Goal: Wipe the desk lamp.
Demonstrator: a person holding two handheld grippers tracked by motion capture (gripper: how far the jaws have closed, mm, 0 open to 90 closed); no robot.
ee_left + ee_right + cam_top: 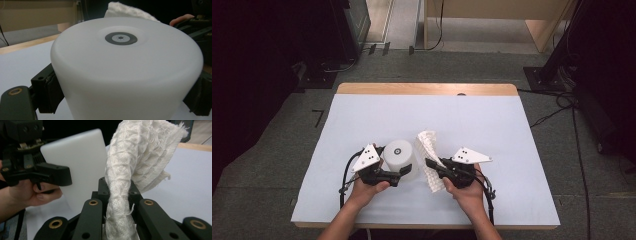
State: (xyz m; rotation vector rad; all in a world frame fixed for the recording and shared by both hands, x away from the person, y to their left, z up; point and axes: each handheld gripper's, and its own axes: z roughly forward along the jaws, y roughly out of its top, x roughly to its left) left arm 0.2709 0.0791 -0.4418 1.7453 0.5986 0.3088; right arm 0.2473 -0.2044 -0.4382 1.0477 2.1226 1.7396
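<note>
White waffle-weave cloth [140, 157] is pinched in right tongs [117, 202]; left tongs [404, 171] clamp a smooth white cup [125, 70].

Even overhead light on the pale table cover [492, 125], room corners sunk in deep shadow, soft low-resolution high view, faint shadows under the hands, white container [125, 75] blown out and glowing close up, near jaws slightly blurred, cloth [140, 152] weave sharp, background dim

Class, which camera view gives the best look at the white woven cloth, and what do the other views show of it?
The right gripper view: the cloth is close up, its waffle weave and frayed edges sharp, pinched in the right gripper. The high view shows it small, standing beside the white container. The left gripper view shows its top edge behind that container.
</note>
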